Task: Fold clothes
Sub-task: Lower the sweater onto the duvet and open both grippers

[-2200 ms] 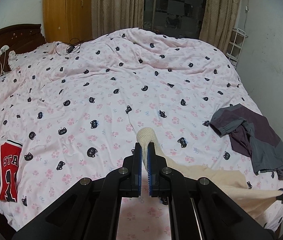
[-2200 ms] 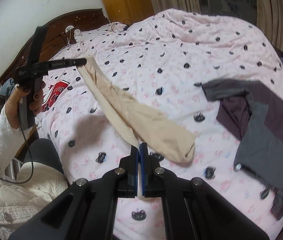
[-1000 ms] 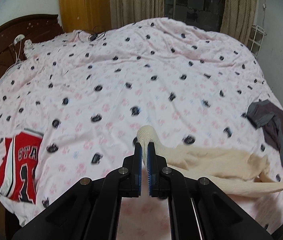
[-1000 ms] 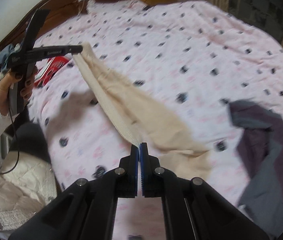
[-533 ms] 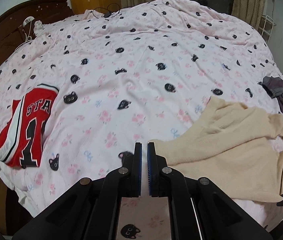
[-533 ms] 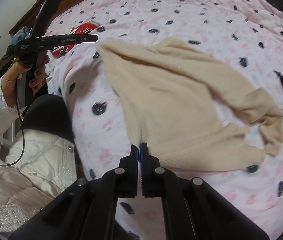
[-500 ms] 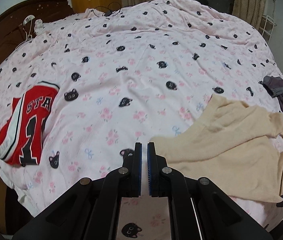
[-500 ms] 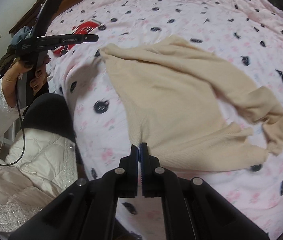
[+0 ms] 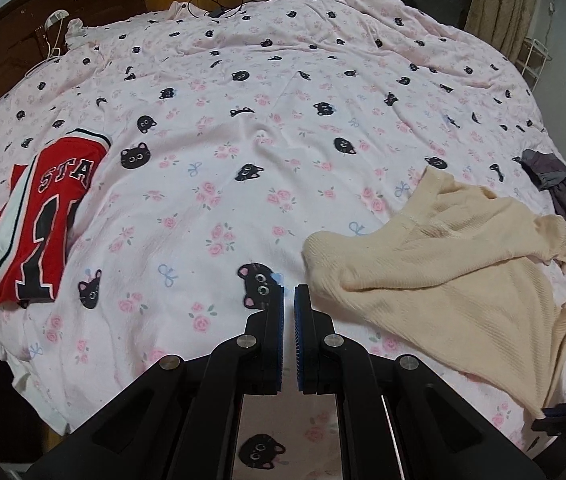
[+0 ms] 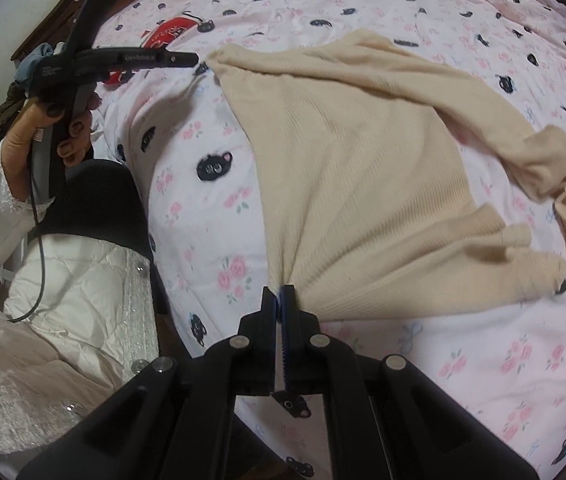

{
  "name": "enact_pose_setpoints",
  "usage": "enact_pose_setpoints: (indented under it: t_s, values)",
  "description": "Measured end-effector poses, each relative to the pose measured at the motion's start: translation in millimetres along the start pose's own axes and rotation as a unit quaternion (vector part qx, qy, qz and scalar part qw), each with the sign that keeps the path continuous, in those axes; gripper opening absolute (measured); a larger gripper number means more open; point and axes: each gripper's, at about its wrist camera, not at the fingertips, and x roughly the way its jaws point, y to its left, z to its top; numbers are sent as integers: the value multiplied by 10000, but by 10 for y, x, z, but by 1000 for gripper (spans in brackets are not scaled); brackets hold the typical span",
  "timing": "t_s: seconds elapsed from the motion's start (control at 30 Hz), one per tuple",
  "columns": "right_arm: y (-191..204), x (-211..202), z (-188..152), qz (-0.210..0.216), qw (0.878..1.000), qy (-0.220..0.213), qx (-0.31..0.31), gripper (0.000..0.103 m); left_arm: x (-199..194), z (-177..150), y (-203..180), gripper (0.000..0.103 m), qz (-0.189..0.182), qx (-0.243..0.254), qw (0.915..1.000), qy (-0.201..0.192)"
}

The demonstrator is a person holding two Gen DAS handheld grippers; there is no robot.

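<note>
The cream ribbed knit sweater (image 10: pixel 363 160) lies spread but creased on the pink cat-print bed cover (image 9: pixel 243 128), one sleeve bunched at its far side. The right gripper (image 10: pixel 280 300) has its jaws clamped on the sweater's near hem. The left gripper (image 9: pixel 288 300) has its jaws closed on nothing, just beside the sweater's corner.
</note>
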Motion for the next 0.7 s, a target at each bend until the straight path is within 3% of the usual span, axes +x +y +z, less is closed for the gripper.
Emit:
enact_pose_setpoints:
  t_s: [0.1, 0.2, 0.3, 0.4, 0.47, 0.7]
  values:
    - [-59, -1, -87, 25, 9995, -134, 281, 12, -15, -57, -97, 5, -149, 73, 9999, 11]
    - [-173, -109, -201, 268, 9959, -453, 736, 40, -50, -132, -227, 6, -218, 174, 9996, -30]
    - [-371, -344, -357, 399, 9869, -914, 1269, 54, -92, -237, -399, 13, -256, 415, 9988, -81]
    - [-629, -609, -513, 336, 9756, -1296, 1738, 56, -140, -349, -616, 22, -361, 717, 9966, -171]
    - [-802, -746, -585, 188, 9700, -1420, 1966, 56, -177, -420, -762, 23, -466, 899, 9946, -234]
    - [-1013, -935, -497, -446, 9671, -1543, 1972, 56, -332, -632, -1337, 25, -694, 1703, 9815, -539]
